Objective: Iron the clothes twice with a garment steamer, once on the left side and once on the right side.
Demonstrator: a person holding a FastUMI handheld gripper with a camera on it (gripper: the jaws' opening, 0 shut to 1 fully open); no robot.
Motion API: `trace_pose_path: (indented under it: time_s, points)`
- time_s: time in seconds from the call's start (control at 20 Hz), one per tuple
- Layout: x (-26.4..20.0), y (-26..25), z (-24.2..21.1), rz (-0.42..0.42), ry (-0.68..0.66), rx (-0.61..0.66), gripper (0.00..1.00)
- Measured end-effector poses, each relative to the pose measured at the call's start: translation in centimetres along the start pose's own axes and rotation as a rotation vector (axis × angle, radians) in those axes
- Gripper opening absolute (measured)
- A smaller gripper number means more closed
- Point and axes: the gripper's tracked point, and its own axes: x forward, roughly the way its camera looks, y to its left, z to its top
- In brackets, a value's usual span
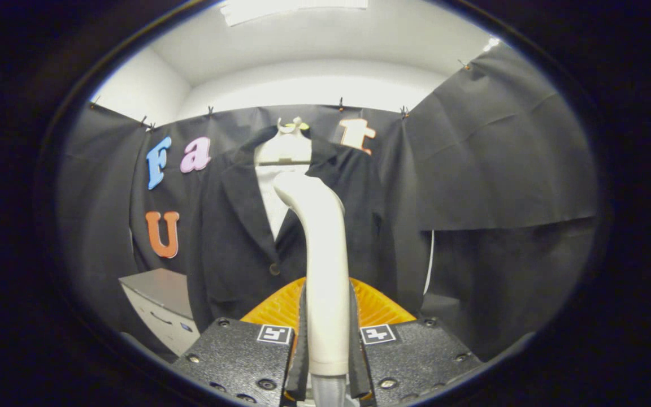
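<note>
The tongs (pixel 327 339) are clamped on the handle of the garment steamer (pixel 322 265), one black finger pad (pixel 301 339) pressing on each side of the cream-white shaft, so the fingers stand narrow with the handle filling the gap between them. Each finger body carries a small square black-and-white marker on its top face. Just behind the fingers an orange ribbed part of the tongs fans out to either side of the handle.

The steamer rises upright from between the fingers and bends at its top toward the left, its rounded head ending in front of the chest of the clothes. A grey piece of the steamer shows below the cream shaft, at the base of the fingers.

Beyond the steamer head hangs the dark jacket (pixel 235 237), facing the tongs, on a white hanger (pixel 285 148) whose hook sits at the top of the booth's black cloth wall (pixel 500 169). The lapels are open over a white shirt front (pixel 272 200), and a dark button (pixel 274 269) closes the jacket below them. Whether the steamer head touches the fabric or stands just apart from it cannot be told.

To the left of the jacket's lower hem, well apart from the tongs, stands a grey and white cabinet (pixel 159 305) against the cloth wall. Right of the jacket a thin white cord (pixel 430 265) runs down along the cloth. Above the cloth is a white wall and ceiling with a bright light panel (pixel 291 8)
</note>
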Motion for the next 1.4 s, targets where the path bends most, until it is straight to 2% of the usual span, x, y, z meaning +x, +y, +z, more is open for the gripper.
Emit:
trace_pose_path:
  time_s: [0.3, 0.5, 0.75, 0.85, 1.4]
  points:
    - [4.1, -2.9, 5.8, -0.063, -0.105, 0.01, 0.31]
    - [7.8, -3.6, 7.4, -0.079, -0.102, 0.036, 0.31]
    - [9.6, -3.1, 4.3, -0.074, -0.043, -0.013, 0.31]
    - [9.6, -3.3, 3.2, -0.1, -0.042, -0.05, 0.31]
    - [6.1, -4.1, -2.8, -0.114, 0.051, -0.113, 0.31]
